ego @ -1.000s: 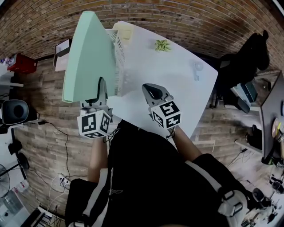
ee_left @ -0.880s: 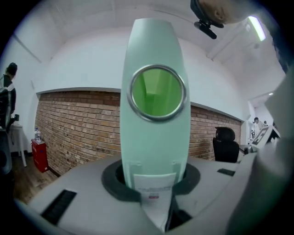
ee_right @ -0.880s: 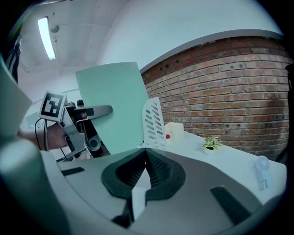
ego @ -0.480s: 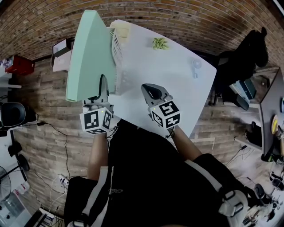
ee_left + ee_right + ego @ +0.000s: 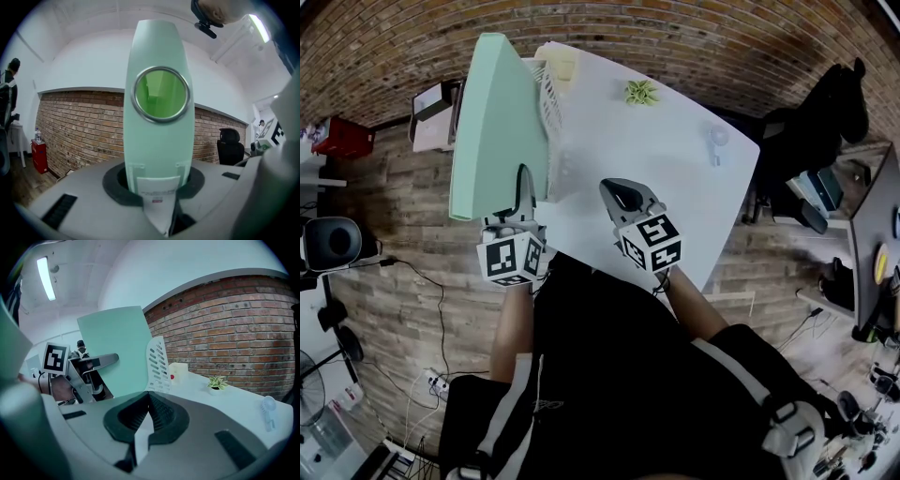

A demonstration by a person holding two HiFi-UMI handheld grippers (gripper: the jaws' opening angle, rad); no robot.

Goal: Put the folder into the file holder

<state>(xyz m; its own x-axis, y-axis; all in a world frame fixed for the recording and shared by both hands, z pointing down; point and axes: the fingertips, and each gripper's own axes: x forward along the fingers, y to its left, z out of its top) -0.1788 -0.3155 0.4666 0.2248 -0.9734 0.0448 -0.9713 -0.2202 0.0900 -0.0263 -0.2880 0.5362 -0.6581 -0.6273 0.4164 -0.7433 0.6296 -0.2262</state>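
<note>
A light green folder [image 5: 497, 122] stands upright off the table's left edge, beside the white perforated file holder [image 5: 548, 94]. My left gripper [image 5: 522, 183] is shut on the folder's lower end. In the left gripper view the folder's spine [image 5: 159, 131], with its round finger hole, rises straight up from between the jaws. My right gripper [image 5: 623, 192] hovers over the near part of the white table [image 5: 675, 187], shut and empty. The right gripper view shows the folder [image 5: 117, 352] just left of the file holder [image 5: 158, 364], and the left gripper [image 5: 101, 361] clamped on it.
On the table's far side sit a small potted plant [image 5: 642, 93], a cream box [image 5: 565, 64] behind the file holder, and a small white object [image 5: 717, 141]. A black chair [image 5: 825, 122] stands to the right. A red box [image 5: 345, 134] is on the wooden floor at left.
The left gripper and the folder have shifted a little to the right, closer to the file holder. The right gripper has stayed in place.
</note>
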